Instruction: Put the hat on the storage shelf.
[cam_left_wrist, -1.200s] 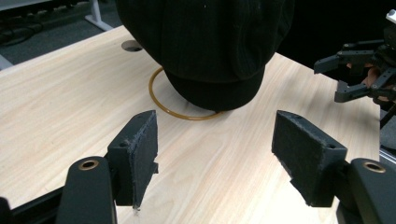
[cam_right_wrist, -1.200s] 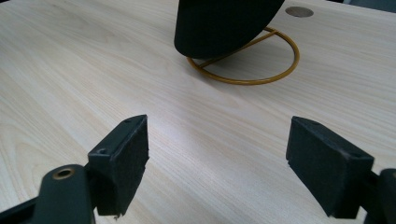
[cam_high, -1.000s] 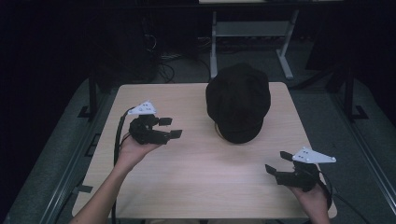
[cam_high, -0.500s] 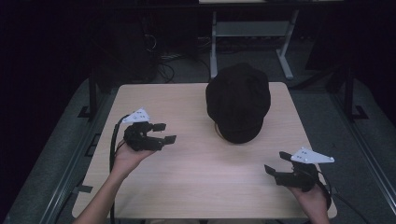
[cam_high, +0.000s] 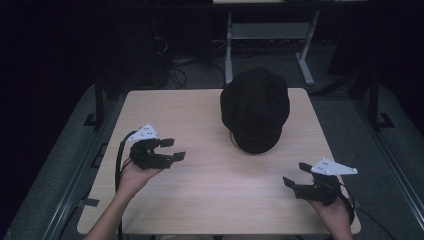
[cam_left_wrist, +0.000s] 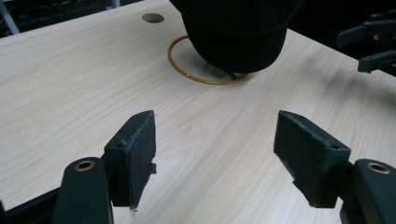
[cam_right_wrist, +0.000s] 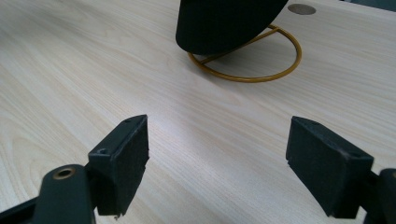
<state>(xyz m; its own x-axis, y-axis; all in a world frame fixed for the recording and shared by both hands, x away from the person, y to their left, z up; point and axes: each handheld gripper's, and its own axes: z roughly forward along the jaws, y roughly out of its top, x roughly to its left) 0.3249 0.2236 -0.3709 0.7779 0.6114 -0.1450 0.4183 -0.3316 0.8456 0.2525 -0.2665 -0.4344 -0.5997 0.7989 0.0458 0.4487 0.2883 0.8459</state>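
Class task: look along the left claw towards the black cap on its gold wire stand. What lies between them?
Nothing: bare pale wooden table lies between the left claw and the black cap, in the left gripper view.

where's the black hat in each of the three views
High view: the black hat sits at the table's far centre-right.
Left gripper view: top centre, cut off by the top edge.
Right gripper view: top centre, also cropped.
Shared landmark: the gold wire ring under it.
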